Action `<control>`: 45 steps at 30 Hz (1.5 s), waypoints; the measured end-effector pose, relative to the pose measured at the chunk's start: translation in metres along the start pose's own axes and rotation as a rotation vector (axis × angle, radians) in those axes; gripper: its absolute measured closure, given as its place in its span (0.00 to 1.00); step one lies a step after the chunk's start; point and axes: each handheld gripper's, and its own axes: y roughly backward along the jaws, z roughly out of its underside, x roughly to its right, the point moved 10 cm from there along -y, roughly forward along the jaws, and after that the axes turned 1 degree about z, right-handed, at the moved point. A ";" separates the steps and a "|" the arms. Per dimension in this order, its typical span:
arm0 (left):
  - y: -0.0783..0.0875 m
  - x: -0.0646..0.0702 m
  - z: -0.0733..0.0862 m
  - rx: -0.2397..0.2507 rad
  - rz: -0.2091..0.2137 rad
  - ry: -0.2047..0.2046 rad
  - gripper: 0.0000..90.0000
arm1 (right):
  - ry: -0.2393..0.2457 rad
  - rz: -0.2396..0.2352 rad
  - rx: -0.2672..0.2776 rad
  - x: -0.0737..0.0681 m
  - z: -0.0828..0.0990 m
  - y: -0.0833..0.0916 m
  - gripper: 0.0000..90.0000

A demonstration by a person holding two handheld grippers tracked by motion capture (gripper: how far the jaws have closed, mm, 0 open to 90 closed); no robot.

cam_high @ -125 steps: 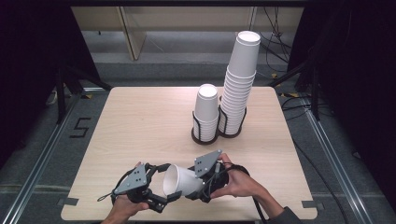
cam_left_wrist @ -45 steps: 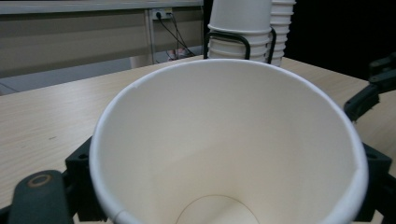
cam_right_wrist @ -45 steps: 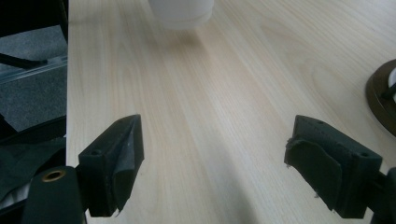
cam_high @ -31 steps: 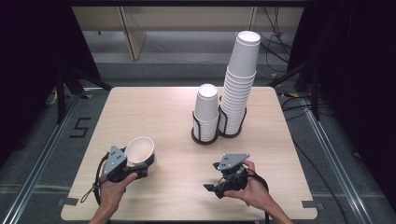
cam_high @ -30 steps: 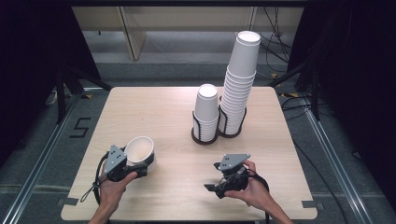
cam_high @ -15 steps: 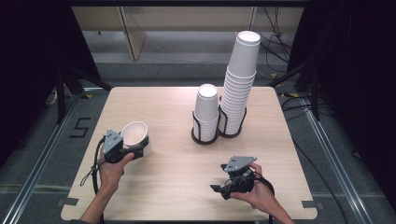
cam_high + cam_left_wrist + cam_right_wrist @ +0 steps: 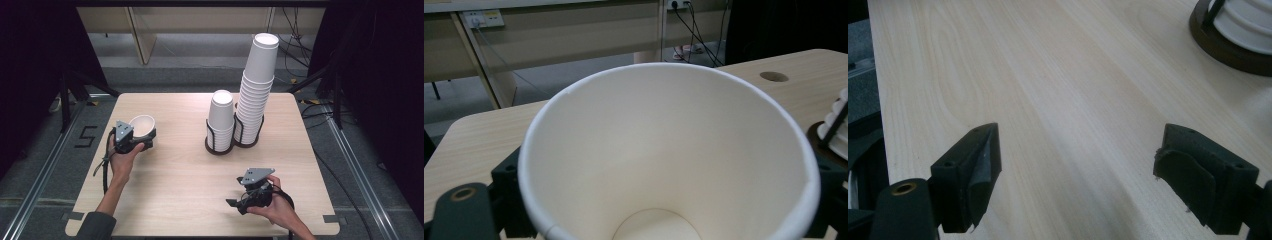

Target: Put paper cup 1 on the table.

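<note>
A white paper cup (image 7: pixel 143 128) sits in my left gripper (image 7: pixel 141 139) at the table's left side, mouth up and tilted toward the camera. In the left gripper view the cup (image 7: pixel 664 160) stands between the black jaws, which are shut on its sides. My right gripper (image 7: pixel 239 203) rests low near the front right of the table, open, with bare wood between its jaws (image 7: pixel 1078 175). Two stacks of white cups stand in dark wire holders at the back middle: a short stack (image 7: pixel 221 116) and a tall stack (image 7: pixel 256 85).
The light wooden table (image 7: pixel 185 170) has bare room between the two grippers. The dark base of a cup holder (image 7: pixel 1233 47) lies ahead and right of my right gripper. A cable hole (image 7: pixel 773 76) marks the table's far part. Dark floor and metal rails surround the table.
My left gripper has carried the cup from the front middle to the left and farther back. My right gripper let go of it and drew back toward the front right.
</note>
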 end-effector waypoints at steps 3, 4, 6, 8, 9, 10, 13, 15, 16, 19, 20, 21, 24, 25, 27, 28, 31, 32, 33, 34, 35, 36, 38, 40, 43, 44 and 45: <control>-0.008 -0.004 0.001 0.008 0.001 0.018 0.14 | -0.011 -0.008 -0.011 -0.003 0.001 -0.001 0.20; -0.011 -0.005 0.002 0.003 0.000 0.019 0.14 | -0.005 -0.012 -0.013 -0.003 0.001 -0.001 0.20; -0.016 -0.005 0.003 0.009 0.004 0.028 0.13 | -0.004 -0.012 -0.013 -0.003 0.001 -0.001 0.20; -0.021 -0.006 0.005 0.004 -0.007 0.037 0.13 | -0.005 -0.012 -0.013 -0.003 0.002 -0.001 0.20; -0.024 -0.006 0.006 0.004 -0.005 0.039 0.13 | -0.004 -0.013 -0.012 -0.003 0.001 -0.001 0.20; -0.026 -0.006 0.007 0.004 -0.004 0.038 0.13 | 0.000 -0.015 -0.009 -0.003 0.001 -0.001 0.20; -0.031 -0.004 0.011 -0.003 -0.008 0.021 0.13 | 0.001 -0.018 -0.011 -0.004 0.001 -0.001 0.20; -0.034 -0.003 0.014 -0.009 -0.009 0.009 0.12 | -0.001 -0.022 -0.012 -0.005 0.001 -0.001 0.20; -0.035 -0.002 0.014 -0.003 -0.007 0.000 0.12 | -0.002 -0.021 -0.009 -0.005 0.001 -0.001 0.20; -0.036 0.000 0.016 -0.010 0.002 -0.006 0.12 | 0.001 -0.019 -0.013 -0.005 0.002 -0.001 0.20; -0.035 0.001 0.017 -0.023 0.008 -0.004 0.12 | 0.000 -0.019 -0.014 -0.005 0.002 -0.001 0.20; -0.036 0.002 0.020 -0.041 0.017 -0.004 0.12 | -0.007 -0.021 -0.016 -0.006 0.002 -0.001 0.20; -0.035 0.002 0.028 -0.075 0.016 -0.040 0.13 | 0.004 -0.021 -0.012 -0.006 0.002 -0.002 0.20; -0.034 0.002 0.030 -0.071 0.012 -0.037 0.15 | 0.008 -0.021 -0.015 -0.006 0.002 -0.001 0.20; -0.031 0.002 0.032 -0.063 0.013 -0.027 0.15 | 0.004 -0.030 -0.018 -0.007 0.002 -0.002 0.20; -0.030 0.003 0.035 -0.082 0.018 -0.029 0.15 | 0.005 -0.034 -0.019 -0.007 0.002 -0.001 0.20; -0.026 0.005 0.039 -0.112 0.033 -0.030 0.16 | 0.012 -0.023 -0.018 -0.006 0.002 -0.001 0.20; -0.023 0.006 0.039 -0.109 0.042 -0.007 0.16 | 0.007 -0.025 -0.021 -0.006 0.003 -0.001 0.20; -0.021 0.007 0.038 -0.100 0.053 0.015 0.16 | 0.010 -0.023 -0.018 -0.006 0.002 -0.001 0.20; -0.019 0.007 0.039 -0.100 0.057 0.017 0.16 | 0.014 -0.025 -0.014 -0.007 0.002 -0.001 0.20; -0.017 0.007 0.041 -0.110 0.057 0.010 0.16 | 0.016 -0.023 -0.013 -0.006 0.001 -0.001 0.20; -0.014 0.007 0.042 -0.119 0.057 0.005 0.16 | 0.013 -0.017 -0.012 -0.006 0.001 0.000 0.20; -0.009 0.008 0.044 -0.125 0.061 0.011 0.16 | 0.002 -0.019 -0.013 -0.007 0.001 0.000 0.20; -0.003 0.009 0.045 -0.128 0.066 0.007 0.16 | 0.010 -0.017 -0.009 -0.006 0.000 0.001 0.20; 0.009 0.011 0.044 -0.119 0.062 0.019 0.16 | -0.003 -0.021 -0.015 -0.006 0.001 0.002 0.20; 0.013 0.014 0.043 -0.108 0.067 0.020 0.16 | -0.003 -0.015 -0.006 -0.006 0.000 0.002 0.20; 0.017 0.017 0.042 -0.108 0.073 0.018 0.16 | 0.006 -0.007 0.000 -0.003 -0.001 0.003 0.20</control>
